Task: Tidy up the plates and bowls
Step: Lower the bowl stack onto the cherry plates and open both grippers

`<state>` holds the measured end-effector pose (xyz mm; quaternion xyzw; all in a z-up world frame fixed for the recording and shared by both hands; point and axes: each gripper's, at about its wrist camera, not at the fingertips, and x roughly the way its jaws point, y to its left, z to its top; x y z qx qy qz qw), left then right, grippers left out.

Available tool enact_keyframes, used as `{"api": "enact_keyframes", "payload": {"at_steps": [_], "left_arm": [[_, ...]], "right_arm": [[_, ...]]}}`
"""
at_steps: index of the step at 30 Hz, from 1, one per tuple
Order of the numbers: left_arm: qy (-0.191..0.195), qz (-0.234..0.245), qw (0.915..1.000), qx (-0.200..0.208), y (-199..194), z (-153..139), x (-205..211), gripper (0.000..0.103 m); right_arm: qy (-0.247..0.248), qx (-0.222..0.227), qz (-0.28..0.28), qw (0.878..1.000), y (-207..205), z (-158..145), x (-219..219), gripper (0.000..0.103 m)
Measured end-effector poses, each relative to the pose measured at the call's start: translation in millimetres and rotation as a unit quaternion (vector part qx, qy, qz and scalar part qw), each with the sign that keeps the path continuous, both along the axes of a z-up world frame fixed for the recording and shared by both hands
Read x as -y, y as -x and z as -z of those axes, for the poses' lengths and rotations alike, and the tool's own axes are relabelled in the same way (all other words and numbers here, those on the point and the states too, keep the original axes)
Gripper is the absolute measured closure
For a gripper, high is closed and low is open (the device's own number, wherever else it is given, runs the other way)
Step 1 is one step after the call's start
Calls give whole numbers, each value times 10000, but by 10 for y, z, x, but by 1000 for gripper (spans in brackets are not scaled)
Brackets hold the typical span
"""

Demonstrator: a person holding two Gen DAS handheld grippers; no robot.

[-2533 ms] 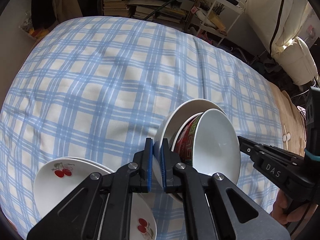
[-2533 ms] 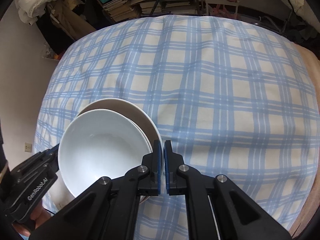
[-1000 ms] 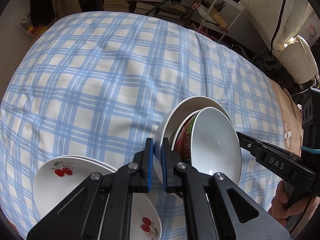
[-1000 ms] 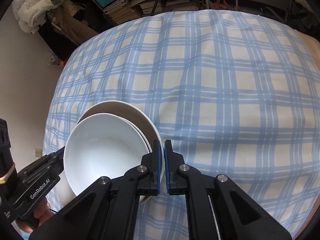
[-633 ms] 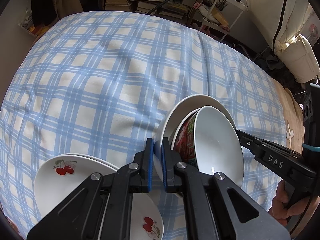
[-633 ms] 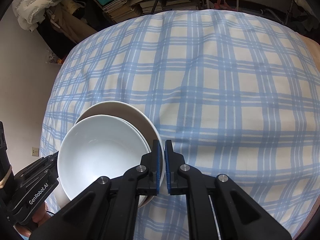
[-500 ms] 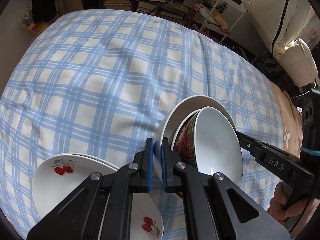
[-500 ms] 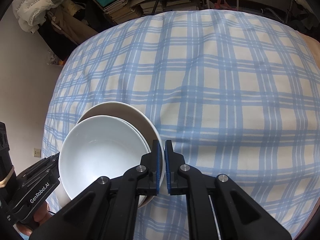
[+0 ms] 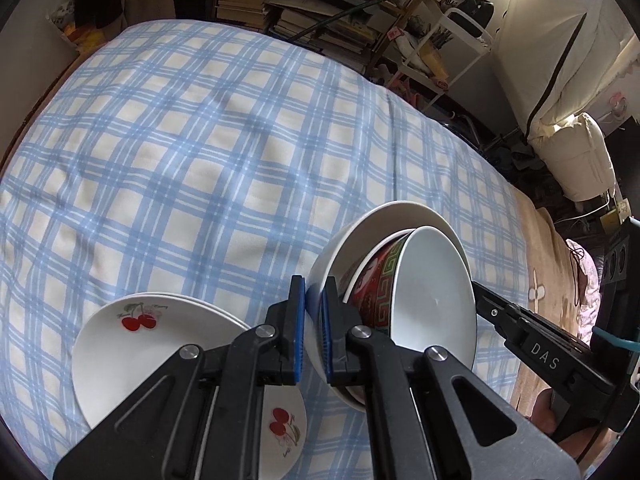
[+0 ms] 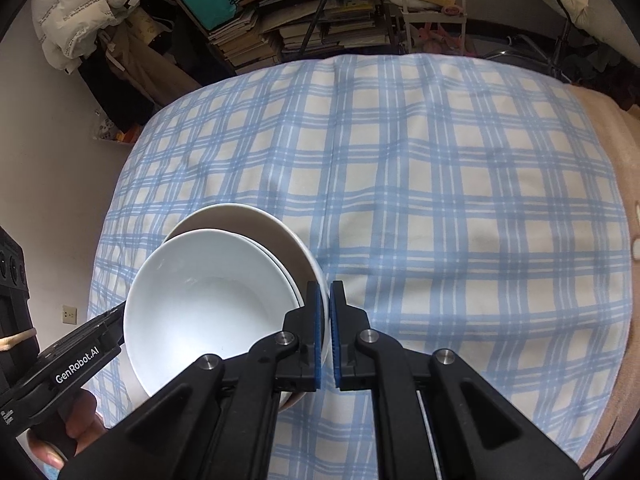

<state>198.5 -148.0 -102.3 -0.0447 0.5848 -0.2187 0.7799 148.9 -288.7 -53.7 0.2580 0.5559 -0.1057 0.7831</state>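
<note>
White ceramic, nested: outer white bowl (image 9: 360, 232), red-patterned bowl (image 9: 374, 280) inside it, inner white bowl (image 9: 434, 292) innermost. Stack is tilted, off the bed (image 9: 200, 140) with the blue-check cover.

Left tool (image 9: 311, 328) clamped on the outer bowl's rim; right tool (image 10: 325, 332) pinched on the opposite rim (two-handed carry). Cherry plates (image 9: 160, 356) lie stacked on the bed, just beside, lower left.

Step, as judged: carrying the bowl stack. Next: level it, lower it onto a bare patch near the plates, then release both rims together.
</note>
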Motion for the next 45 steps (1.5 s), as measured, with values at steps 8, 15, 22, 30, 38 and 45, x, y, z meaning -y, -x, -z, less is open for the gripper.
{"api": "enact_keyframes", "payload": {"at_steps": [8, 15, 22, 30, 38, 45], "left_arm": [[-214, -110, 9995, 205, 183, -337, -368, 98], [-489, -372, 9976, 315, 411, -451, -952, 99], [-557, -698, 9960, 108, 559, -241, -1475, 99], [-599, -710, 9957, -26, 619, -50, -1575, 100], [-579, -755, 9953, -187, 584, 86, -1625, 99], [-607, -590, 9958, -342, 533, 129, -1659, 97]], "right_arm": [[83, 45, -206, 9997, 25, -280, -377, 94], [50, 135, -561, 9983, 32, -345, -972, 94], [-45, 1, -870, 9962, 58, -160, -1491, 94], [97, -163, -924, 9955, 93, -41, -1658, 94], [340, -302, -1113, 9927, 52, 44, -1741, 95], [-93, -284, -1456, 9889, -4, 62, -1661, 95]]}}
